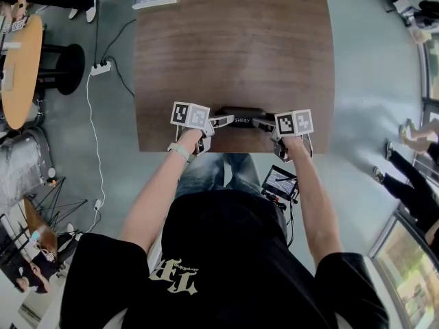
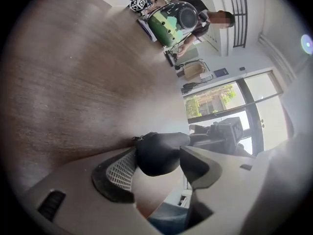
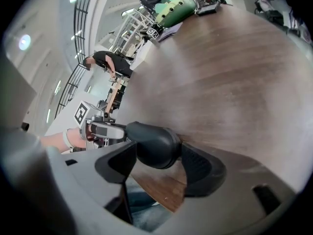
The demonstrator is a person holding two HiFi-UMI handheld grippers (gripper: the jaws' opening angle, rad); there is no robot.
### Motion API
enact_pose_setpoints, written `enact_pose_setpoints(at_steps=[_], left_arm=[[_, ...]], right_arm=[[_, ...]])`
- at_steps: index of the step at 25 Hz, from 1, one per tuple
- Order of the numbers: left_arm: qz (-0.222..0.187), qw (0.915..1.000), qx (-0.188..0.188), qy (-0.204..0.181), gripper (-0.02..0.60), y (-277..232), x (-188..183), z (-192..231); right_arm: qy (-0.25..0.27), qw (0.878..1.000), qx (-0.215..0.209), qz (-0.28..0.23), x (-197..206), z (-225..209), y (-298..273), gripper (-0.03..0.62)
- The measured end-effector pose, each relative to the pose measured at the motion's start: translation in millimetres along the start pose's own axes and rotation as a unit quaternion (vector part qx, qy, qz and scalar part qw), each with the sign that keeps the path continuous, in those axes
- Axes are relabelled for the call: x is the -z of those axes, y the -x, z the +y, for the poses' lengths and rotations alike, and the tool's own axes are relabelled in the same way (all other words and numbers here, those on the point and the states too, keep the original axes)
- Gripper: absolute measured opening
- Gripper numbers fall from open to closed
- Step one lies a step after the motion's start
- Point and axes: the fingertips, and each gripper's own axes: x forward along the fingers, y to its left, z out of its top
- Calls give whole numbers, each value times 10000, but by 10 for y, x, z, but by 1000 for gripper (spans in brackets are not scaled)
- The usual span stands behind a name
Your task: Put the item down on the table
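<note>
Head view: looks steeply down from above the person, with the wooden table (image 1: 233, 53) toward 12 o'clock. Gripper views: close and low over the tabletop, facing each other across the shared black item (image 2: 159, 153).

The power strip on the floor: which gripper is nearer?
Left. The power strip lies off the table, left of the left gripper; the right gripper, at the other end of the case, is farther right.
</note>
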Motion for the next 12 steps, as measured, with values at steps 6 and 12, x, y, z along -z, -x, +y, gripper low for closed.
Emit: enact_pose_setpoints(at_steps=[6, 12], left_arm=[[72, 9997, -29, -246, 265, 29, -49, -23], [94, 9989, -137, -440, 265, 50, -80, -7]], right_arm=[[-45, 9999, -81, 45, -20, -9, 22, 268], [-45, 9999, -117, 2, -68, -3, 74, 268]])
